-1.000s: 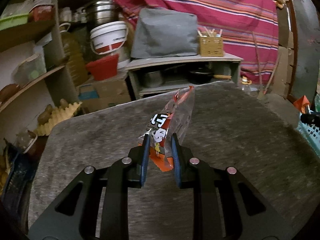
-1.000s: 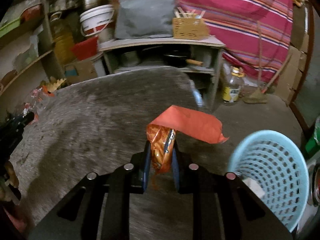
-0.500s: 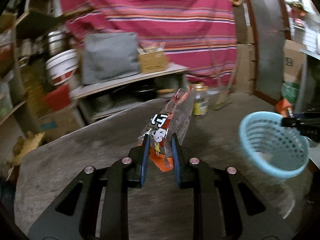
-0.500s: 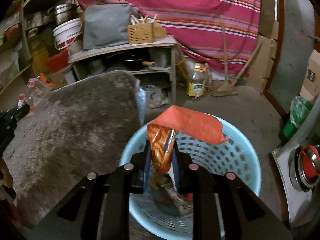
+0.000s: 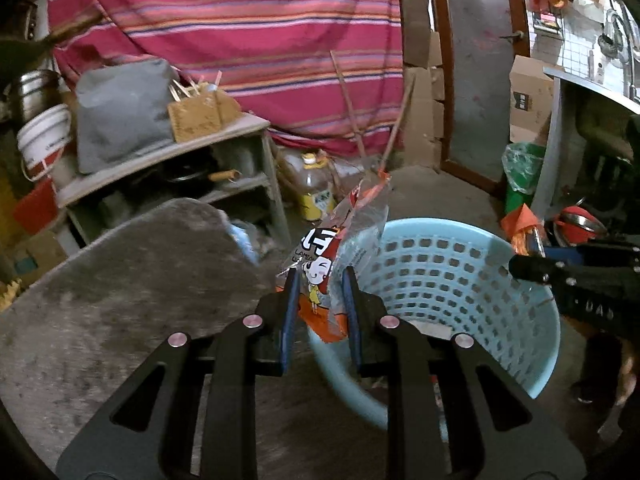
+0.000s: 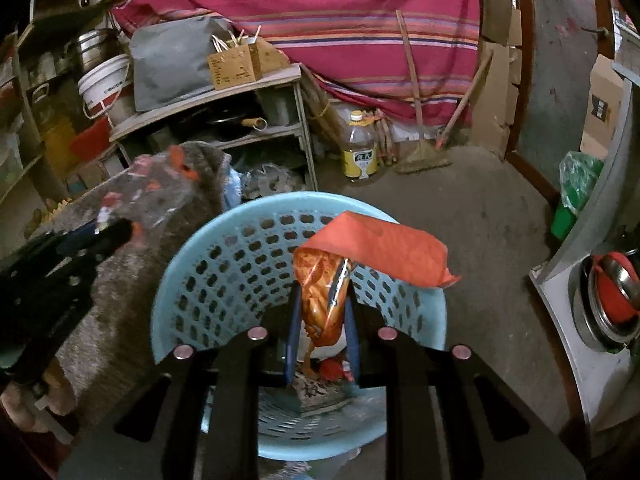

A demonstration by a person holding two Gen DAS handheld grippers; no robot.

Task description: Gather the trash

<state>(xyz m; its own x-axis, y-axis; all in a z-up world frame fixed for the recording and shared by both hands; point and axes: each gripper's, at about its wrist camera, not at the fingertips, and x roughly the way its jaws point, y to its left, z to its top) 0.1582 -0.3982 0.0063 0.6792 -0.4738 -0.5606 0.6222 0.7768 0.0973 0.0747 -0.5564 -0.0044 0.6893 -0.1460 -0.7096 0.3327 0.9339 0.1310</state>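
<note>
Orange snack wrapper (image 6: 324, 300) is pinched between the right gripper (image 6: 320, 320) pads, jaws fully closed on it, a flat orange-red flap folding out to the right above them; it hangs directly over the open mouth of the light blue perforated basket (image 6: 224, 264), not touching the rim. Some trash already lies at the basket bottom, details unclear. Clear cartoon-print wrapper (image 5: 332, 256) is clamped in the left gripper (image 5: 318, 304), jaws nearly closed around it, and it stands up from the pads just at the basket's left rim (image 5: 532, 344), above the edge rather than inside. In the right wrist view the left gripper (image 6: 108, 236) and its wrapper (image 6: 156, 188) show blurred beside the basket's left side. Basket stands on the floor against the right edge of the grey worn table (image 5: 120, 280). Behind: a shelf unit (image 6: 224, 92), a yellow-labelled bottle (image 6: 360, 148), a broom (image 6: 424, 152) and a red striped cloth (image 6: 320, 8).
</note>
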